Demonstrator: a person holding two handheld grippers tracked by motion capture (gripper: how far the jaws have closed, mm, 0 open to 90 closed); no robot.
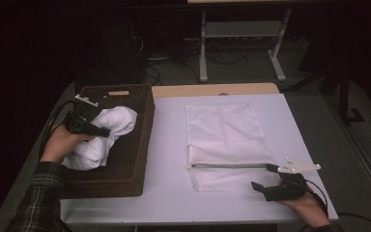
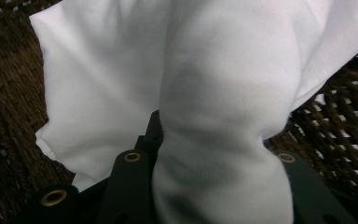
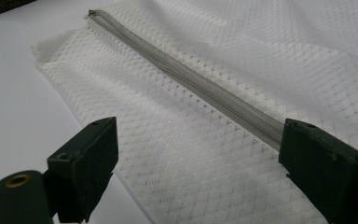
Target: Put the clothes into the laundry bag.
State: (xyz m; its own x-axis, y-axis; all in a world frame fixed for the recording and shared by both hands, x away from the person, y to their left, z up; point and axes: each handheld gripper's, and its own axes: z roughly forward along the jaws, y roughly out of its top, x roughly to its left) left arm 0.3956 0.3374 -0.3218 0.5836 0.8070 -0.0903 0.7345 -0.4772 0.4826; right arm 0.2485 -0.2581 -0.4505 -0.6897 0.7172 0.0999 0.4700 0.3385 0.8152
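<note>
left gripper [image 1: 101,130] has its jaws clamped on a fat bunch of the white cloth [image 1: 104,137], which sits over the wicker basket [image 1: 140,145] at the left of the table [image 1: 164,203]. tip for the lift imo: go straight up until the hanging end clears the basket rim, otherwise it'll catch on the weave. over on the right, the mesh laundry bag [image 1: 224,130] lies flat with its grey zipper [image 1: 229,166] across it. right gripper [image 1: 265,178] sits at the zipper's end, jaws wide, gripping nothing. i'd get that bag mouth open before the cloth comes over.
</note>
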